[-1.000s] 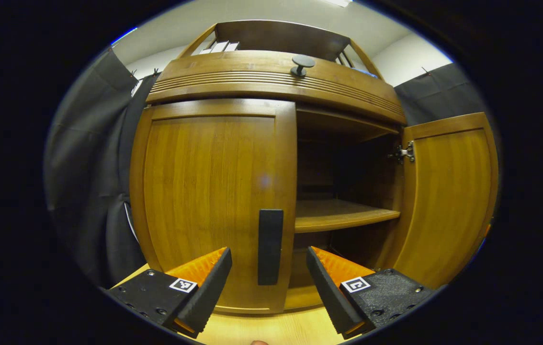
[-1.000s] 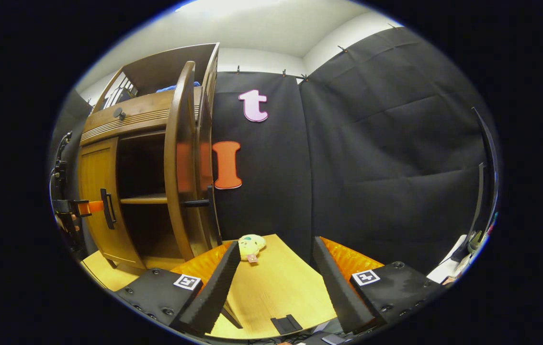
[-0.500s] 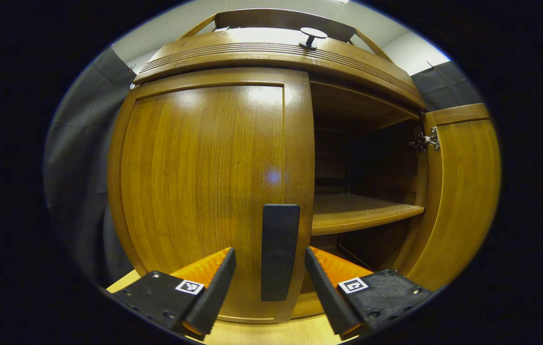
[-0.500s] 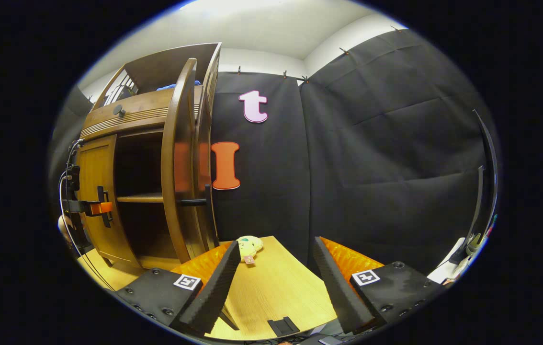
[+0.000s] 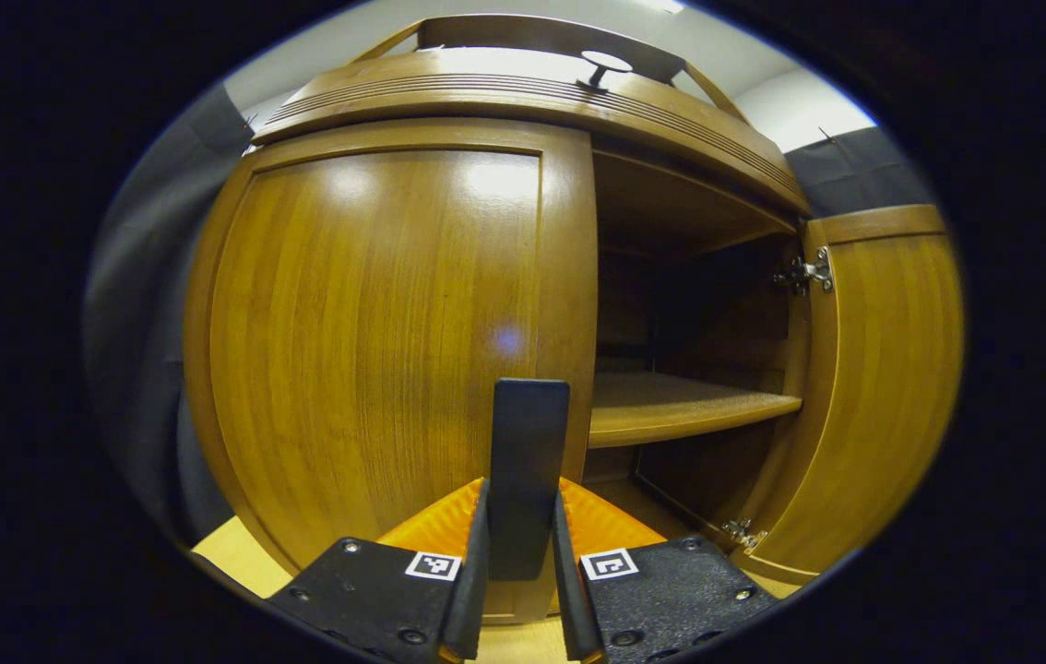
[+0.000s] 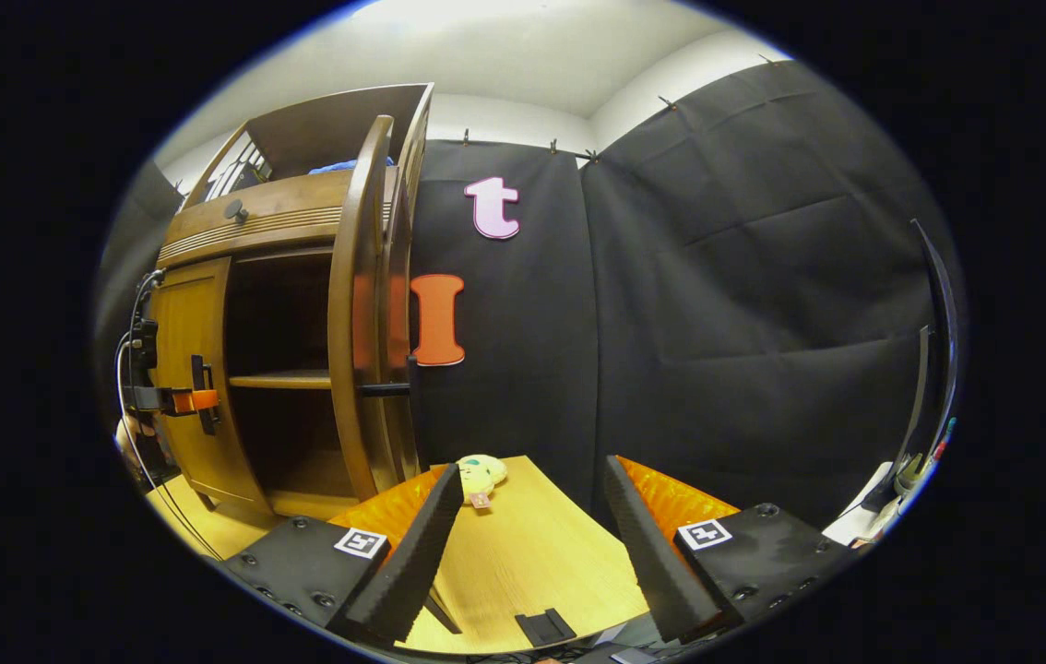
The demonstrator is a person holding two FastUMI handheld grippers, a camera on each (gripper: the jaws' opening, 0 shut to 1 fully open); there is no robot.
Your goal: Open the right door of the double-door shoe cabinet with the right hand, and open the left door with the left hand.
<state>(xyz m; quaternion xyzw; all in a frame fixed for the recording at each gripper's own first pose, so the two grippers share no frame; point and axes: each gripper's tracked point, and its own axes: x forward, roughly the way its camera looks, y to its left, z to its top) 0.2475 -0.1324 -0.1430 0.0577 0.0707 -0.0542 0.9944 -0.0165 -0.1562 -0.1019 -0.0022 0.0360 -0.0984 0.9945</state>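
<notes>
The left claw [image 5: 520,553] points level at the brown wooden double-door shoe cabinet [image 5: 523,101], its two fingers pressed on either side of the flat black vertical bar handle [image 5: 528,480] of the closed left wooden door [image 5: 375,341]; in the right gripper view the same claw [image 6: 186,400] sits at that handle [image 6: 202,395], a hand [image 6: 131,435] behind it. The right claw [image 6: 532,516] hangs well apart from the cabinet above the pale wooden tabletop [image 6: 532,563], fingers spread wide and holding nothing; the right wooden door [image 5: 873,387] stands swung fully out — its black handle [image 6: 386,389] juts sideways — baring a wooden inner shelf [image 5: 680,415]. A small yellow plush toy [image 6: 481,472] lies on the tabletop near the open door; black cloth walls the booth behind, under a white ceiling.
</notes>
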